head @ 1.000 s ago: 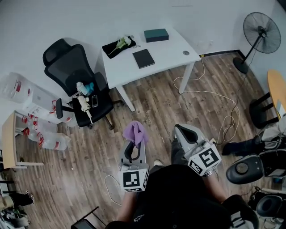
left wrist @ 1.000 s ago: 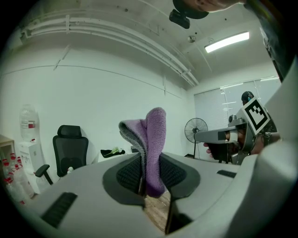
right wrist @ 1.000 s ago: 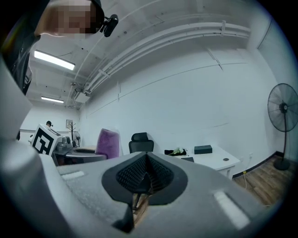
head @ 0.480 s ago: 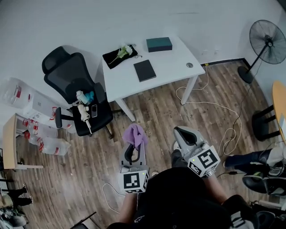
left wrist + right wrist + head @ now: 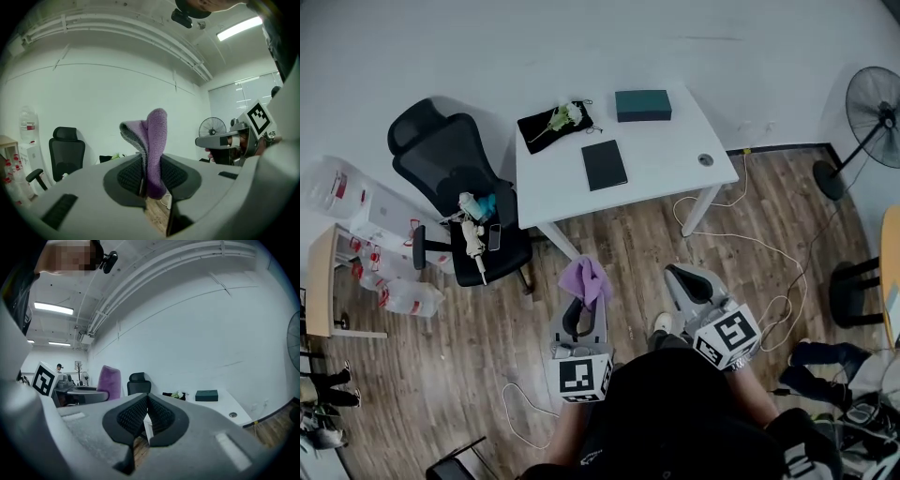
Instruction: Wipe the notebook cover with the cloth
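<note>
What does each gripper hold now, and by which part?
The left gripper pinches the purple cloth by its lower end between its fingers; the rest stands up free. The right gripper is shut on nothing.

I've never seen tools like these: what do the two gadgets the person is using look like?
The left gripper and right gripper match: pale grey plastic shells, two broad jaws lined with black ribbed pads, and a white cube with black square markers at the rear. The person wears a black top.
</note>
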